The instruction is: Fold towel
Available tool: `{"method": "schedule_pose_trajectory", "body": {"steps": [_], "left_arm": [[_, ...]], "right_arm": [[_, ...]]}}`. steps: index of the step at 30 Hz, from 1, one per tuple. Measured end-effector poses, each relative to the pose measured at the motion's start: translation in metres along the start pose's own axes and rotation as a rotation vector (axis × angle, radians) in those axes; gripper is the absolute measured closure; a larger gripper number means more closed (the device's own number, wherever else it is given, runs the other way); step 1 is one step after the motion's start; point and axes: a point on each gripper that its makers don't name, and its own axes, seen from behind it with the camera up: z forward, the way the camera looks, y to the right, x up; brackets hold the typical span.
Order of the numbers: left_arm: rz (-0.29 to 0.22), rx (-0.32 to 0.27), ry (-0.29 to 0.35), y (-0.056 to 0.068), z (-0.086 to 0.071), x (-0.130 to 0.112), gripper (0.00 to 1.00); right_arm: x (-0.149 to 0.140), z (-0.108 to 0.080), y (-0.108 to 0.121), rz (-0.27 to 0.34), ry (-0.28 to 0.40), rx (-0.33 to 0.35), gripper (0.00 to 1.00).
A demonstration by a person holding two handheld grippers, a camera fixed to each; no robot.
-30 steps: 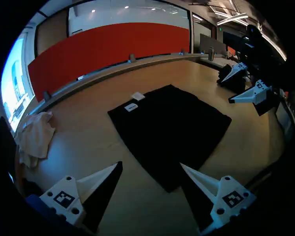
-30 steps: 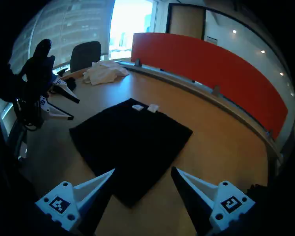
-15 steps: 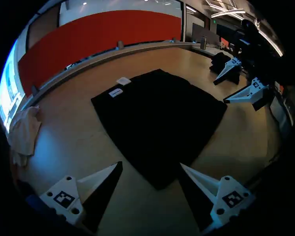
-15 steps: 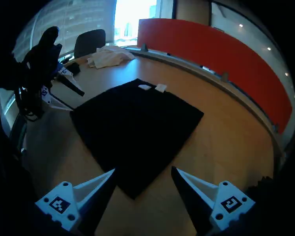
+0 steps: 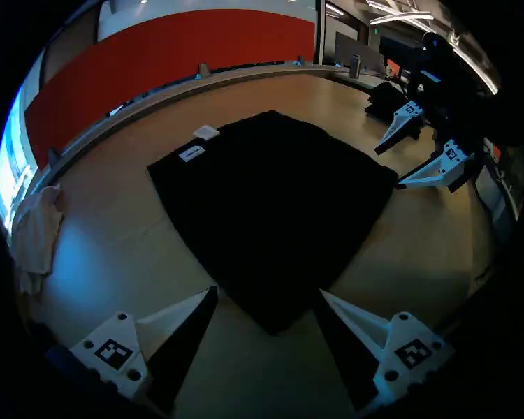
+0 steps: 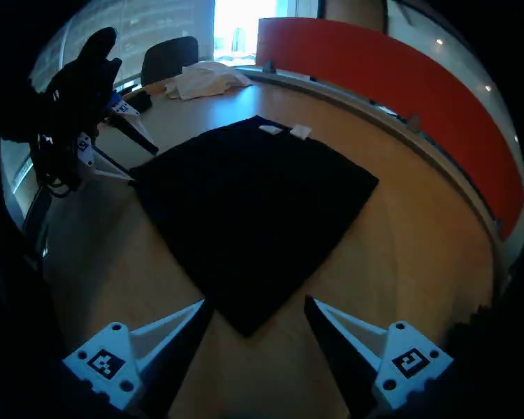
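White left gripper [image 5: 267, 293] and right gripper [image 6: 255, 302], both spread, are framing black cloth towel [image 5: 276, 188] corners at bottom centre, wanting deep pinches.

black towel [image 5: 276, 202]: 1 | white tags [image 5: 191, 153] [image 5: 206, 131]: 2 | white cloth [image 5: 35, 237]: 1 | chair [image 6: 168, 59]: 1 | grippers [image 5: 267, 292] [image 6: 255, 301]: 2
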Motion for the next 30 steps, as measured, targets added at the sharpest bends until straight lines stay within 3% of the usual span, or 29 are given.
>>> {"method": "schedule_pose_trajectory", "body": {"steps": [6, 30], "left_arm": [[0.021, -0.01, -0.006, 0.0035, -0.0023, -0.0007, 0.03], [0.029, -0.032, -0.012, 0.006, -0.0008, -0.005, 0.03]], "right_arm": [[-0.0021, 0.0014, 0.0008, -0.008, -0.008, 0.002, 0.0], [-0.0029, 0.0046, -0.0034, 0.005, -0.014, 0.026, 0.04]]}}
